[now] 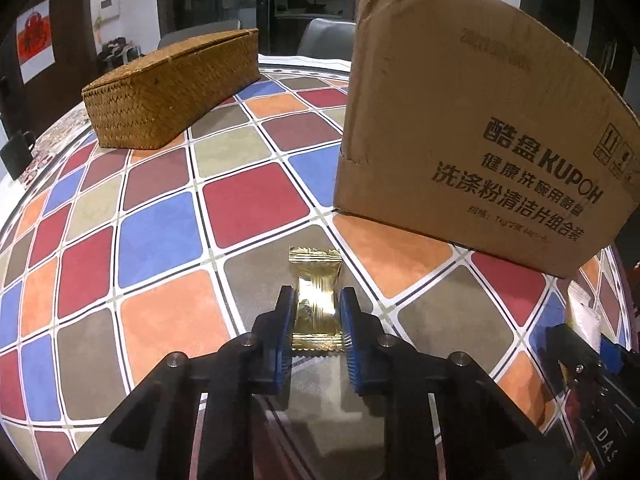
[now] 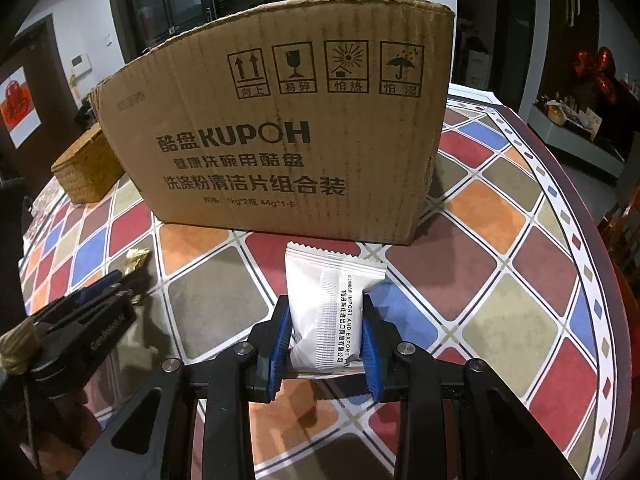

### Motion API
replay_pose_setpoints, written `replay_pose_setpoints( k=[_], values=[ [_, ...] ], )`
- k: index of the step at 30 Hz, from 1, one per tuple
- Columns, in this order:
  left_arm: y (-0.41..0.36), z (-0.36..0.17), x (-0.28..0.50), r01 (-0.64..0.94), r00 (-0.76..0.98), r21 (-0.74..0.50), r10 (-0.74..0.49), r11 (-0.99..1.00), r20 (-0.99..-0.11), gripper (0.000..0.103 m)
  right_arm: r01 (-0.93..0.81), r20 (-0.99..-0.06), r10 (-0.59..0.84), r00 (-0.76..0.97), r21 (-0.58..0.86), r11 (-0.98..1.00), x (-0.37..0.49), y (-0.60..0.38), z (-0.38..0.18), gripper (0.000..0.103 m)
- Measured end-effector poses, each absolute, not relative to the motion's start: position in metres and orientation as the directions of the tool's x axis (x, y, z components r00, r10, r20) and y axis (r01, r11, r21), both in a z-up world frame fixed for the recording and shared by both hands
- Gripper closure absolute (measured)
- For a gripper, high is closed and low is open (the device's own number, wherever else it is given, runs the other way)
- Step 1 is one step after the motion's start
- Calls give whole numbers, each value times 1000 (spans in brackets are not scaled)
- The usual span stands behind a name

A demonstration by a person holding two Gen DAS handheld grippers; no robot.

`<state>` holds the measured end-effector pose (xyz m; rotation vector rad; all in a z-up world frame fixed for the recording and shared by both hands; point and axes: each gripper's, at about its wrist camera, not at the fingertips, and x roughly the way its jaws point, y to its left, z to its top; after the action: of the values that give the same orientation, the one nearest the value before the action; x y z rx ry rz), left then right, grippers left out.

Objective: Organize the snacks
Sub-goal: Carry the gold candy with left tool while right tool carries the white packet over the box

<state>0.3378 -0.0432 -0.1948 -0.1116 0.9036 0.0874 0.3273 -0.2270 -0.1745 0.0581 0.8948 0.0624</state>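
My left gripper [image 1: 317, 300] is shut on a gold foil snack packet [image 1: 316, 292], which points forward just above the tablecloth. My right gripper [image 2: 326, 312] is shut on a white snack packet [image 2: 330, 300] with black print. A brown KUPOH cardboard box [image 1: 460, 120] stands just beyond both grippers; it fills the middle of the right wrist view [image 2: 288, 140]. The left gripper [image 2: 92, 300] and the gold packet's tip [image 2: 136, 258] show at the left of the right wrist view. The right gripper's body and the white packet [image 1: 582, 316] show at the right edge of the left wrist view.
A woven wicker box with a lid [image 1: 172, 92] lies at the far left of the table, also in the right wrist view [image 2: 86, 168]. The checkered tablecloth [image 1: 160, 240] covers the round table. Its edge [image 2: 592, 264] curves on the right. Chairs stand behind.
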Motion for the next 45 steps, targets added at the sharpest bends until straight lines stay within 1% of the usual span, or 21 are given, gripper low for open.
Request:
replay_pose_setpoints(
  k=[7,20,35,45],
  values=[
    [-39,-188,326,-115,622,-63,22,991,-783,82,-44,-768,84,635,72,996,322,-218,-167,70],
    [-30,-157,301,-96,660,-84,0,992,-751,82,-53,-725,81,683,62,997,308,-209,-126,70],
    [-28,-100,281,-41,708,-98,-40,994,-705,82,-59,-674,79,734,52,997,292,-203,-81,70],
    [-36,-65,285,8,729,-85,-64,996,-682,82,-59,-634,76,770,47,997,294,-206,-50,70]
  ],
)
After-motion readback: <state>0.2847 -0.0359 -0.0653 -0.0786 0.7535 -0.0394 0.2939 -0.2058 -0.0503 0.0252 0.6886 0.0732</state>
